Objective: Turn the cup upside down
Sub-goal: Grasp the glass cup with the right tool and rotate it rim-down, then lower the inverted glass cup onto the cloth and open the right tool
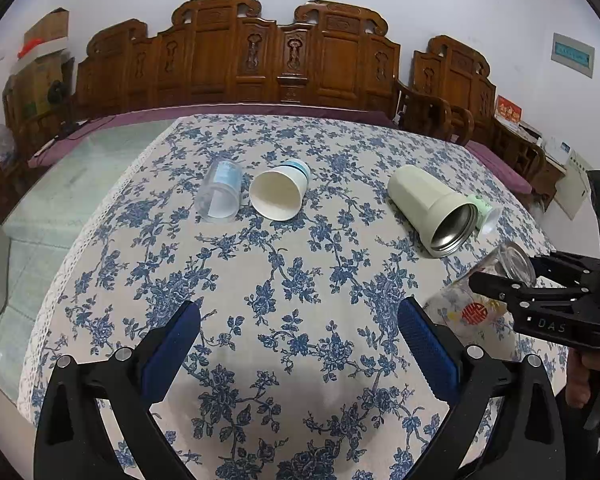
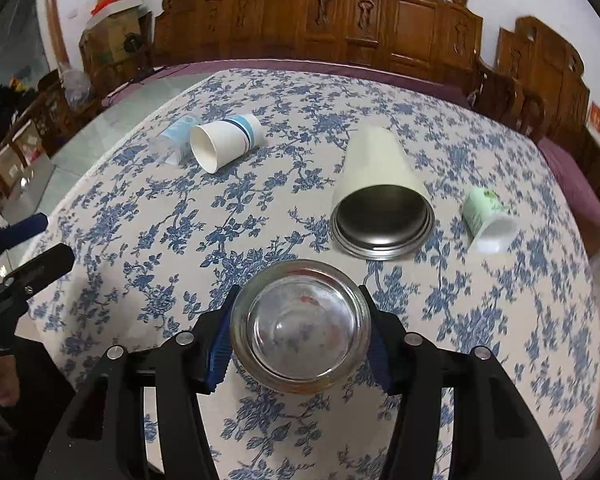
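Right gripper [image 2: 300, 336] pinches the glass cup [image 2: 300, 326] between its blue pads [image 2: 219, 354] — one pad on each side of the glass wall, low centre of the right wrist view. The cup's thick round base faces the camera. In the left wrist view the same cup [image 1: 474, 304] sits at the right edge, tilted, a red emblem on its side, above the floral tablecloth [image 1: 284, 280].

Left gripper [image 1: 300, 336] is spread wide, nothing between its fingers, at the bottom of its own frame.

Lying on their sides further up the cloth: a clear plastic cup [image 1: 219, 196], a white paper cup [image 1: 278, 194], a cream steel-lined tumbler [image 1: 432, 210] and a small green cup [image 2: 486, 218].
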